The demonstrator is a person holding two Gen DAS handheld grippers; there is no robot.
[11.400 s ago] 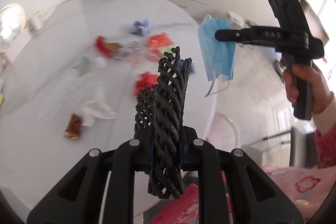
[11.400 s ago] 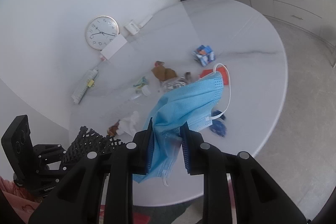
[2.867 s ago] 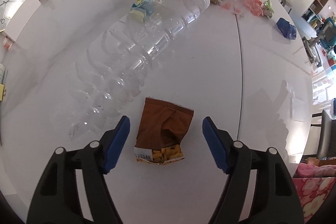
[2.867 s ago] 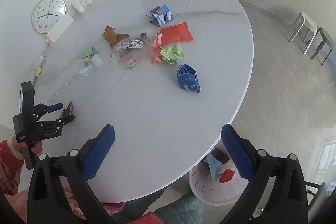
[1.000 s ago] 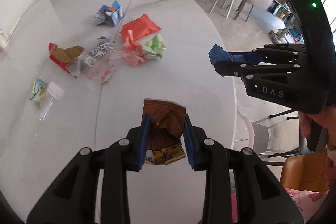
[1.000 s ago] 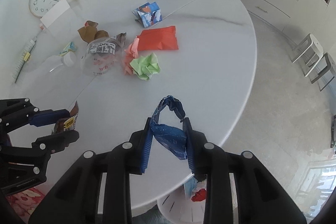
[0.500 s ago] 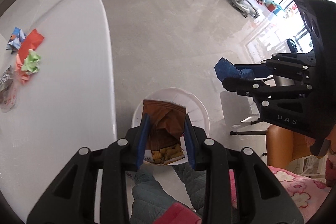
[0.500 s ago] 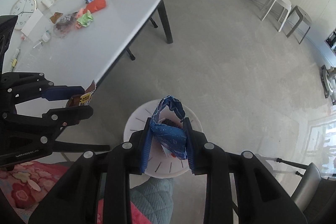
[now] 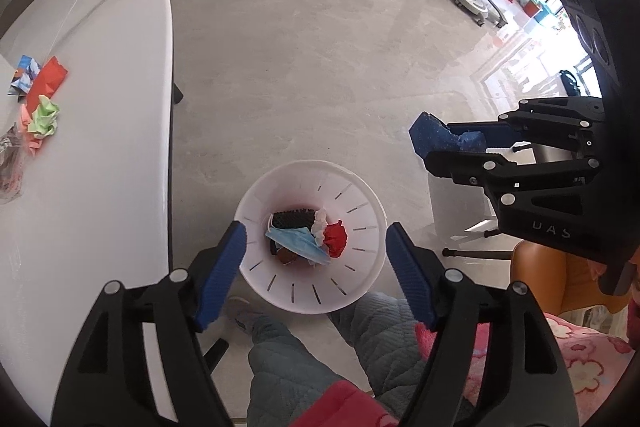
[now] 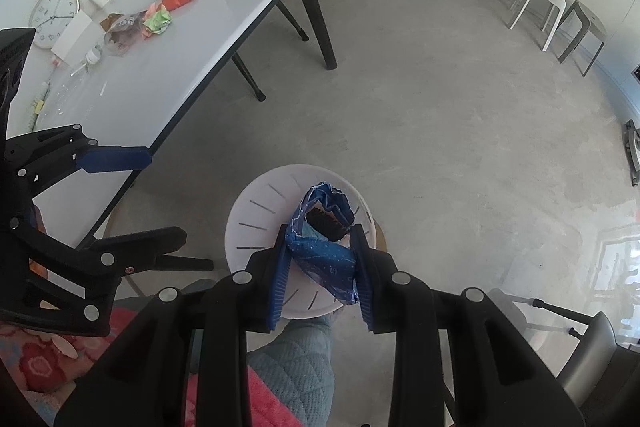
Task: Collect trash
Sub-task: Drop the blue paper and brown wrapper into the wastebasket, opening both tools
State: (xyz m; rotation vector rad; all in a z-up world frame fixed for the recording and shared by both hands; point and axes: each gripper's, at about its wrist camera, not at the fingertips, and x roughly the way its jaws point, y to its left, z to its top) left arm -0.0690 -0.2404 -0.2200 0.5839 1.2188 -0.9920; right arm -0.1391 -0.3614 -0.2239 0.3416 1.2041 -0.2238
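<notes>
A white slotted waste bin point(image 9: 362, 203) stands on the floor beside the table; it also shows in the right wrist view point(image 10: 256, 211). Inside lie a blue face mask point(image 9: 298, 241), a black mesh piece point(image 9: 292, 217), red paper point(image 9: 336, 234) and the brown snack bag point(image 9: 286, 255). My left gripper point(image 9: 316, 259) is open and empty above the bin. My right gripper point(image 10: 320, 267) is shut on a crumpled blue wrapper point(image 10: 326, 255) and holds it over the bin; it shows at the right of the left wrist view point(image 9: 436, 141).
The white oval table point(image 9: 100, 155) is at the left with more trash: green paper point(image 9: 44, 117), a red packet point(image 9: 48, 81), a blue printed carton point(image 9: 22, 77), a clear plastic cup point(image 10: 124, 31). Two stools point(image 10: 556, 11) stand across the floor. The person's legs point(image 9: 288, 359) are below.
My left gripper has opened and the brown snack bag has dropped into the bin. My right gripper still holds the blue wrapper over the bin.
</notes>
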